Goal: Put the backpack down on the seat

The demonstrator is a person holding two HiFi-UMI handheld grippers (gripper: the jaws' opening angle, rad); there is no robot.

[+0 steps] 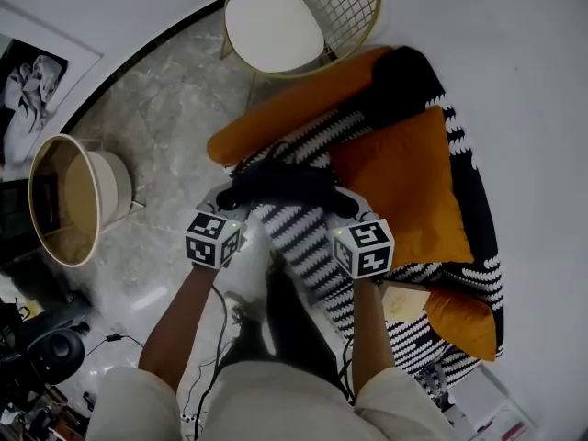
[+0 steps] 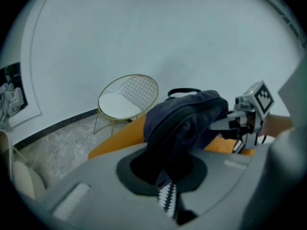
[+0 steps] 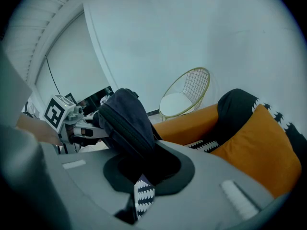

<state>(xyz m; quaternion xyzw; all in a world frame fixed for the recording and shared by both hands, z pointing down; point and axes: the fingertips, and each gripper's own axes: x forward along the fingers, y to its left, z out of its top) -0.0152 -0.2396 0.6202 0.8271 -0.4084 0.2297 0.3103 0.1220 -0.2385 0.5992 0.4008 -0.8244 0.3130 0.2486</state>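
Note:
A dark navy backpack [image 1: 280, 184] hangs between my two grippers, just above the seat, a sofa with a black-and-white zigzag cover [image 1: 308, 242]. My left gripper [image 1: 231, 202] is shut on the backpack's left end and my right gripper [image 1: 342, 202] on its right end. In the left gripper view the backpack [image 2: 184, 119] bulges out of my left gripper [image 2: 163, 169], with the right gripper [image 2: 249, 110] beyond it. In the right gripper view the backpack [image 3: 127, 121] rises out of my right gripper [image 3: 144, 171], and the left gripper [image 3: 72, 123] is behind it. The zigzag cover shows under both sets of jaws.
On the sofa lie a big orange cushion [image 1: 395, 182], an orange bolster [image 1: 294, 104] and a paper [image 1: 401, 301]. A gold wire chair with a white seat [image 1: 276, 26] stands behind. A round beige basket [image 1: 64, 200], a framed picture [image 1: 28, 81] and cables [image 1: 216, 338] are on the marble floor.

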